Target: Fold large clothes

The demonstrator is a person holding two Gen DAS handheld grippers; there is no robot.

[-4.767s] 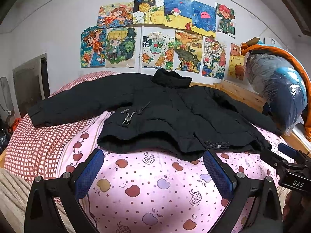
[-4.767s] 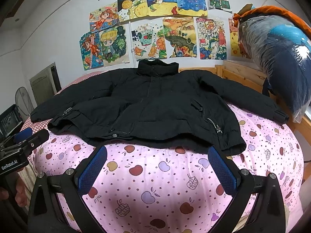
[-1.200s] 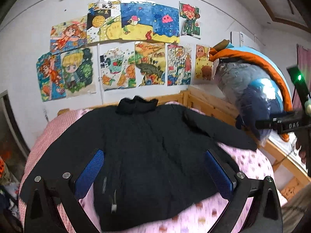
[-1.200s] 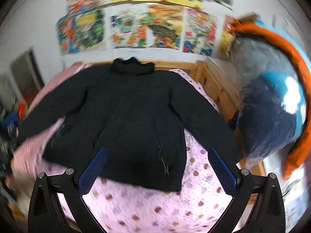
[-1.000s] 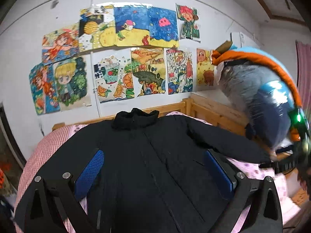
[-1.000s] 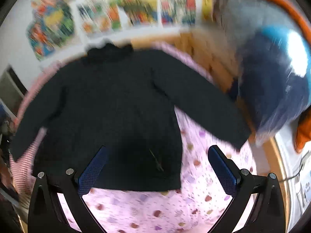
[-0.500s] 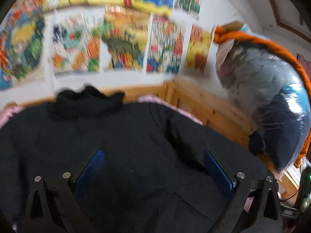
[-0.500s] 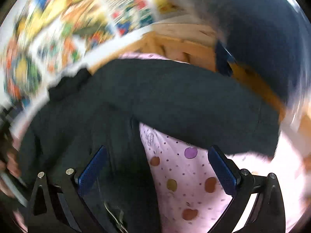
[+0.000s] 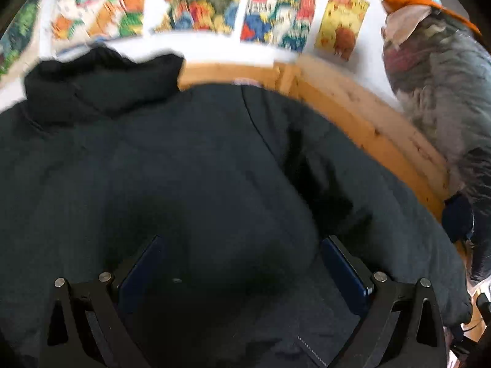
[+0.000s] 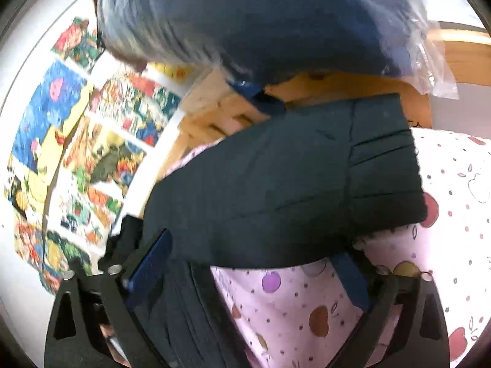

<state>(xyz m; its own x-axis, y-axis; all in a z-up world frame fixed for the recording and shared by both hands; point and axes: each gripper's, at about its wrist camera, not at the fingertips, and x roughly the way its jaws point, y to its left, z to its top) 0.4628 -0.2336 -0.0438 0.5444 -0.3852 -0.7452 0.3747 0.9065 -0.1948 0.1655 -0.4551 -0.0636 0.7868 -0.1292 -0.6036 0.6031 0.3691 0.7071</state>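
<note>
The black jacket (image 9: 190,178) is lying spread flat on the bed, on the pink apple-print sheet (image 10: 454,214), with its collar (image 9: 101,86) toward the wooden bed frame (image 9: 362,122) and the wall of drawings (image 9: 276,15). A large plastic-wrapped bundle (image 10: 260,21) is sitting beside the frame at the far end of the sleeve (image 10: 291,184).

The step in hand looks like the first fold: bringing that sleeve in across the body. The right gripper (image 10: 254,273) is pointing at the underside edge of the sleeve a little short of the cuff (image 10: 383,165). Its jaws have just been closing a little yet are standing wide apart, with the sleeve's lower edge and bare sheet showing between them and no pad pressing on cloth. To grip well, it probably needs to take the padded sleeve alone, both layers, without pinching the sheet beneath.

The left gripper (image 9: 242,263) is hanging over the middle of the jacket's body, near the shoulder seam (image 9: 264,141). Its jaws are also standing wide apart, dark fabric filling the gap, though whether the pads are touching it cannot be told. It would likely serve best pinning the body by the shoulder seam, so the fold line stays straight and the bulky jacket does not drag along.
</note>
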